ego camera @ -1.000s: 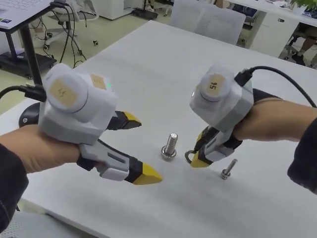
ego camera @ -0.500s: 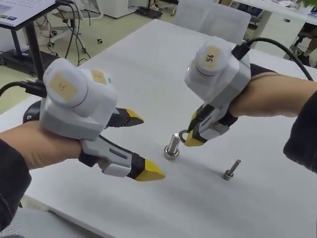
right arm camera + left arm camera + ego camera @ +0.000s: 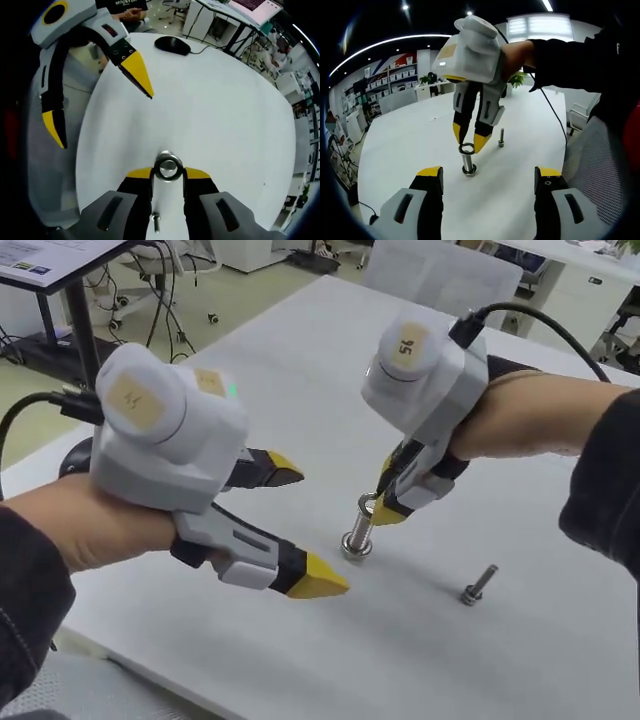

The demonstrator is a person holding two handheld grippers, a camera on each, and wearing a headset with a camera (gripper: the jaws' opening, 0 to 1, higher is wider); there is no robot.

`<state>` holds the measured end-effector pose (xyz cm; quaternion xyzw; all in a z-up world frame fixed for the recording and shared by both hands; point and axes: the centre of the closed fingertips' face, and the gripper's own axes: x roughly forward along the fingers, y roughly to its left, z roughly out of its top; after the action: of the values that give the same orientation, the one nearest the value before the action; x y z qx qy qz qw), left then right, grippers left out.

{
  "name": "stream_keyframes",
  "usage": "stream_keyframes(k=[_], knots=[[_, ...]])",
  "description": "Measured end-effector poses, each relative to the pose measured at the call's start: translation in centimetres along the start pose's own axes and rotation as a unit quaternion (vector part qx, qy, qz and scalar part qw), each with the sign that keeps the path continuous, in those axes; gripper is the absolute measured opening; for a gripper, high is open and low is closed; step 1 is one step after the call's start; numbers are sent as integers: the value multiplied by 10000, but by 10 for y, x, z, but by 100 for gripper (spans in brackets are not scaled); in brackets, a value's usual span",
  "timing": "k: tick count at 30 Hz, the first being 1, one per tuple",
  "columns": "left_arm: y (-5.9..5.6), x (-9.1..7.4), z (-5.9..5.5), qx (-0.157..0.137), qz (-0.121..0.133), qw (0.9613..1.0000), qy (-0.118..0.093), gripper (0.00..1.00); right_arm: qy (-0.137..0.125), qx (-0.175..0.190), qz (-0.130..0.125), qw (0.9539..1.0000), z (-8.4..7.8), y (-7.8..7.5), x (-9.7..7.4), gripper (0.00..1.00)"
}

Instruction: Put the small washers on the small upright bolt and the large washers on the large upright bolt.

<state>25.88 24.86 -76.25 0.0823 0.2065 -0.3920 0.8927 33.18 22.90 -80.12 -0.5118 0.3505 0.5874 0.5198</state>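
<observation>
My right gripper (image 3: 384, 508) is shut on a large metal washer (image 3: 367, 504) and holds it level at the top of the large upright bolt (image 3: 356, 536). In the right gripper view the washer (image 3: 167, 167) sits pinched between the yellow tips of the right gripper (image 3: 168, 173), hiding the bolt under it. The small upright bolt (image 3: 477, 586) stands to the right on the white table (image 3: 300, 370). My left gripper (image 3: 300, 524) hovers open just left of the large bolt. From the left gripper (image 3: 489, 173) I see the washer (image 3: 467, 148) resting over the bolt's tip (image 3: 468, 162).
A black mouse (image 3: 172, 45) lies near the table's left edge, behind the left hand. A grey chair (image 3: 440, 275) stands at the far edge. A dark desk (image 3: 60, 260) with cables is on the floor side to the left.
The right gripper has carried the washer up and left, from the tabletop beside the small bolt to the top of the large bolt. The left gripper has stayed open and nearly still.
</observation>
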Motion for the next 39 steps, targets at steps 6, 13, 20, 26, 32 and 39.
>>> stream_keyframes(k=[6,13,20,26,32,39], knots=[[0,1,1,3,-9,10000,-17,74,69,5,72,9999,0,-1,6,24],[1,1,2,-6,-6,10000,-37,74,109,28,131,9999,-2,0,9,24],[1,1,3,-28,-4,10000,-61,74,125,47,162,9998,-4,0,12,24],[1,1,3,-34,-7,10000,-72,74,151,53,199,9997,-4,1,15,24],[1,0,3,-45,-3,10000,-71,74,225,9,214,9995,-5,1,19,24],[2,0,2,-57,-6,10000,-65,74,307,33,274,9991,-6,-1,29,24]])
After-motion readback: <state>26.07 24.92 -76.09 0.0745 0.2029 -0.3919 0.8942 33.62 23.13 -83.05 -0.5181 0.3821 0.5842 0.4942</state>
